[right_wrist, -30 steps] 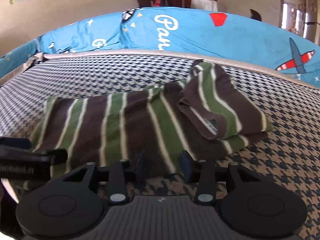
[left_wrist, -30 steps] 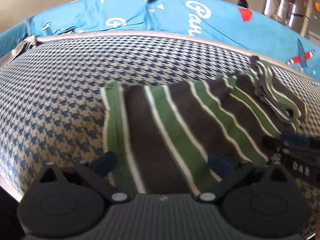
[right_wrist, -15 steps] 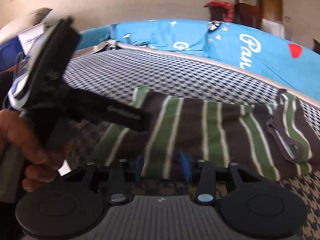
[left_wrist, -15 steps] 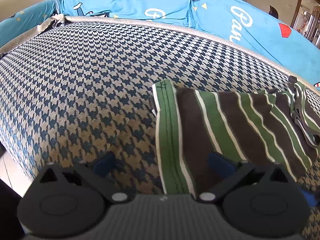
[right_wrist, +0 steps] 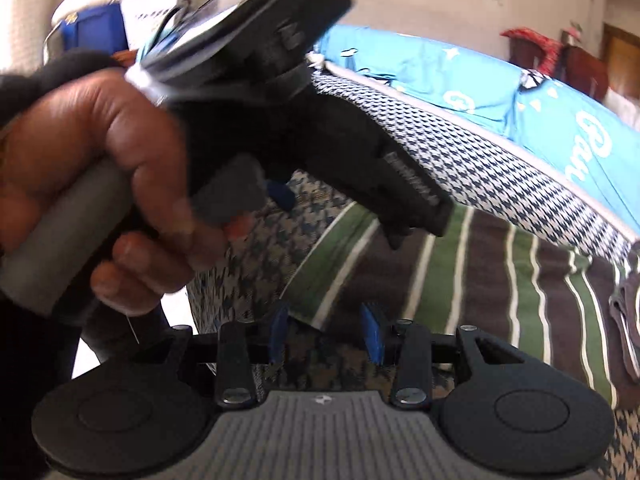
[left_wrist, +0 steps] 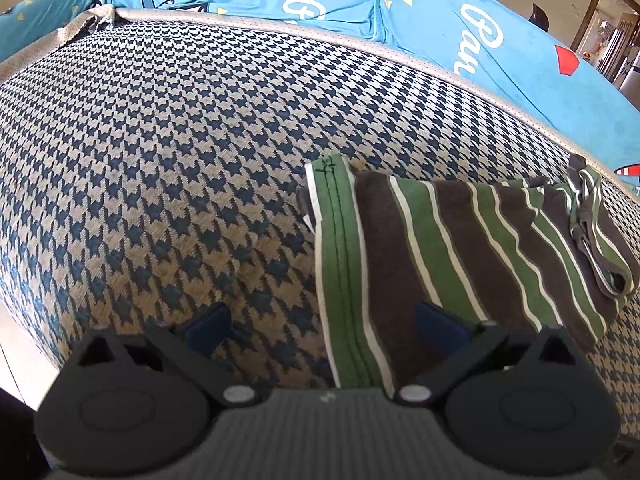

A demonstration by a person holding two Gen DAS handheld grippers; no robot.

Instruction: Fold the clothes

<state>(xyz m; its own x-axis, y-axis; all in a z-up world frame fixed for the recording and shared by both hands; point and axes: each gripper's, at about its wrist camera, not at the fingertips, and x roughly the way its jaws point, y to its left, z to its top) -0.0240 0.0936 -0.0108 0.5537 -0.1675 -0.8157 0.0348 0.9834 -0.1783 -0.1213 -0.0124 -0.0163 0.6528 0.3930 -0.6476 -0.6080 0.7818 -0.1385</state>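
Left wrist view takes in most of the bed: a striped garment (left_wrist: 460, 248) in green, brown and white lies on the houndstooth cover (left_wrist: 160, 140), already folded into a long band, with a bunched part (left_wrist: 596, 240) doubled over on its far right end. The hemmed green edge (left_wrist: 340, 264) at its left end runs down toward the camera. So the fold looks partly done; what seems left is to bring this left end over toward the right and square the bundle.

The left gripper (left_wrist: 328, 324) is spread wide, its blue pads astride the hem edge, one over bare cover, the other over brown stripe; whether they touch the cloth I cannot tell. It holds nothing.

Right wrist view adds what the other cannot: the person's hand (right_wrist: 100, 184) wrapped round the left gripper's handle, close and blurred, filling the left half. The right gripper (right_wrist: 326, 334) sits at the garment's near left corner with its pads apart but set much narrower. The green corner lies just beyond them, not pinched as far as I can see.

Only the left view shows the bunched end whole, and the blue printed sheet (left_wrist: 440, 12) along the far side.
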